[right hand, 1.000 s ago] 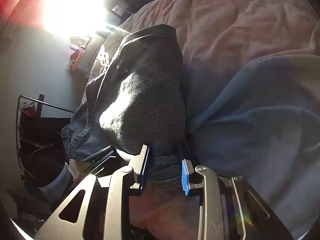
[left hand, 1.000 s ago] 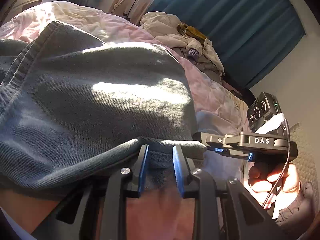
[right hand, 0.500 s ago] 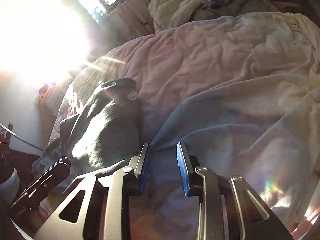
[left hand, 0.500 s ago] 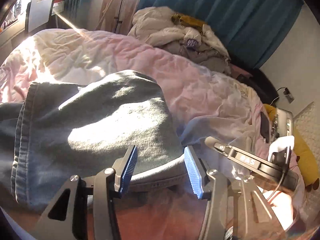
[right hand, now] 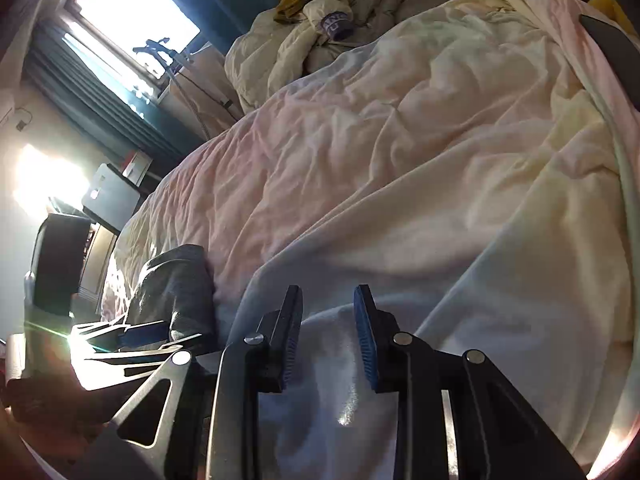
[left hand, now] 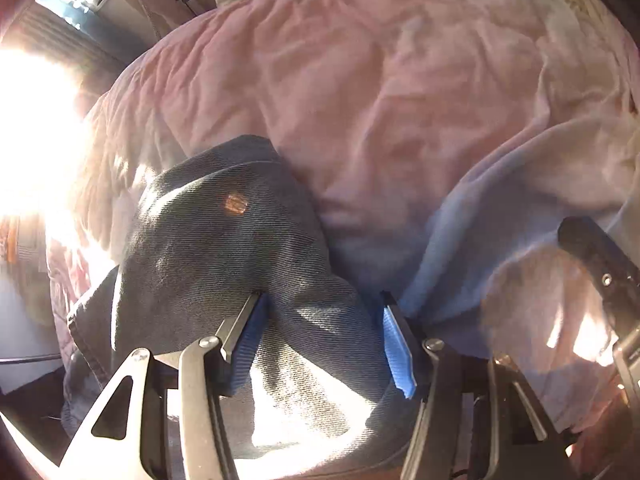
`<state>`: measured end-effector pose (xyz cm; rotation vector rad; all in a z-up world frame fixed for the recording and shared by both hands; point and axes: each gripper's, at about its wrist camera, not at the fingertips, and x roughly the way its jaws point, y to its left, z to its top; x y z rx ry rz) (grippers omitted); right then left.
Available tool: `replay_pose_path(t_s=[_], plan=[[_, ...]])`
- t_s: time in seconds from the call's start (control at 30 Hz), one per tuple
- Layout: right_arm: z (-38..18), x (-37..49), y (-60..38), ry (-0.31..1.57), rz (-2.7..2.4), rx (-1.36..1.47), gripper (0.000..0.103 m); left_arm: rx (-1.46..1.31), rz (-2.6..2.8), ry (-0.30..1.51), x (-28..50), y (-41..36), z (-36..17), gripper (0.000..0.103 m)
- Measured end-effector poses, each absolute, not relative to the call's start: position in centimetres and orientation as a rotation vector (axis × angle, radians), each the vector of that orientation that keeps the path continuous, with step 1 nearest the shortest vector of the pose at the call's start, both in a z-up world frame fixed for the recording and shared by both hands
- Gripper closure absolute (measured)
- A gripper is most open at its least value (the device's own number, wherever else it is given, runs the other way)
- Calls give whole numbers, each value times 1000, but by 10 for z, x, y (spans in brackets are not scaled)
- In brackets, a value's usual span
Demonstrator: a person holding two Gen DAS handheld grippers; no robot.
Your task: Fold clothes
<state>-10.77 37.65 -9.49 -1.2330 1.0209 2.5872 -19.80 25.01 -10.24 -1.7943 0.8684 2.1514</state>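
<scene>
- Nearest, the left gripper [left hand: 326, 332] stands with jaws spread, dark jeans [left hand: 224, 248] bunched loosely between them
- Beside it, the right gripper [right hand: 328, 332] is parted over a pale blanket [right hand: 460, 240]
- Beyond, a clothes pile [right hand: 320, 28] sits by the window [right hand: 132, 28]

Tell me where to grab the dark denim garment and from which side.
Take the denim garment at its near folded edge, coming from the bed's front where the left hand-held gripper already straddles it, open. That edge bunches into a pinchable ridge; the far end lies flat on the duvet.
</scene>
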Motion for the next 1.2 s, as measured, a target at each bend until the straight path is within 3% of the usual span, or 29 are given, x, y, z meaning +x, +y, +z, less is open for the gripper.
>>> replay_pose_path(t_s=[0.13, 0.3, 0.63, 0.77, 1.0, 1.2], plan=[[-98, -111, 381, 1064, 2600, -1227, 77, -1792, 2146, 892, -198, 243, -105, 49], [-100, -113, 380, 1161, 2650, -1223, 77, -1723, 2219, 840, -186, 226, -90, 82], [-75, -128, 325, 1586, 3076, -1295, 75, -1497, 2413, 358, -160, 112, 30, 88], [-36, -114, 279, 1330, 3450, -1244, 74, -1481, 2454, 170, -150, 57, 53, 89], [0, -77, 196, 512, 3792, -1008, 75, -1435, 2481, -104, -134, -23, 72, 89], [0, -70, 165, 282, 3850, -927, 75, -1415, 2464, -216, -130, -50, 57, 89]])
